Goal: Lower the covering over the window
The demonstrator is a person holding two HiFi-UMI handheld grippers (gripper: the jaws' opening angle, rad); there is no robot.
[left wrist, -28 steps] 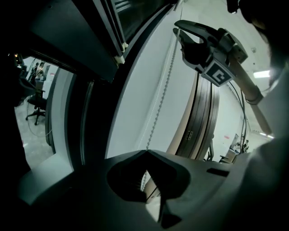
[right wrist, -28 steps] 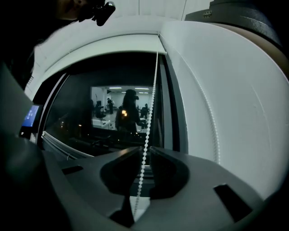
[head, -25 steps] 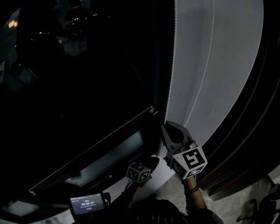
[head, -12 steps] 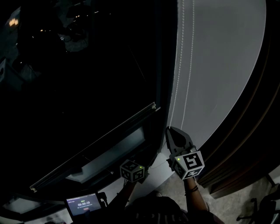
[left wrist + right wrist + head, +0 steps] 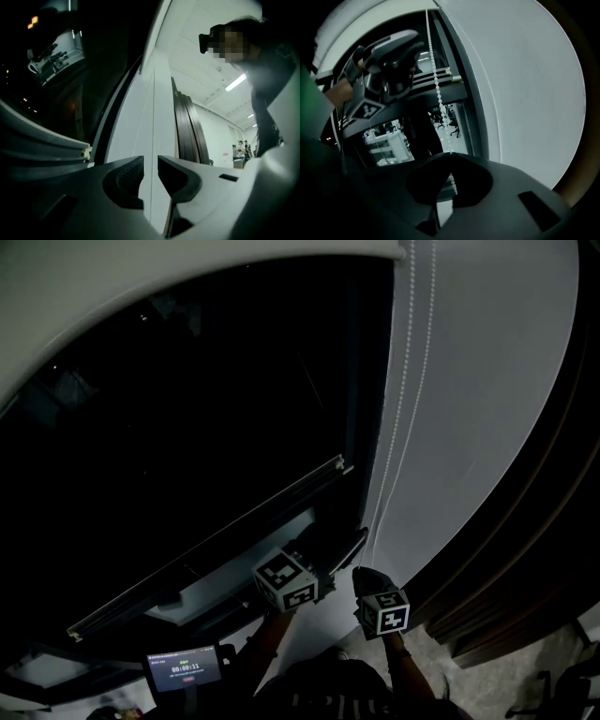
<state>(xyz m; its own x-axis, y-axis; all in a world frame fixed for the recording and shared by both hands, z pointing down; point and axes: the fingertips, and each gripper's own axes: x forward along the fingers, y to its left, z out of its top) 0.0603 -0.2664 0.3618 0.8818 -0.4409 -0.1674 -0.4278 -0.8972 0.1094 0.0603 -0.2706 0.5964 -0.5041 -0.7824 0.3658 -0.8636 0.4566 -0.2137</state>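
Left gripper [image 5: 151, 164]: jaws parted (they have just been opening), pads pressing on nothing. Right gripper [image 5: 449, 157]: jaws closed on the bead chain [image 5: 437, 89], tips meeting. Both held forward, side by side, near each other.

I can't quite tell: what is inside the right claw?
The right claw is closed on the white bead chain. The pinched beads themselves are covered by its tips.

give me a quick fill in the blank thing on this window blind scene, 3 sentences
1. The right gripper has its fingers ___ on the bead chain.
2. The chain's beads are ___ in colour.
3. In the head view the chain hangs in ___ strands beside the dark window.
Missing words: shut; white; two
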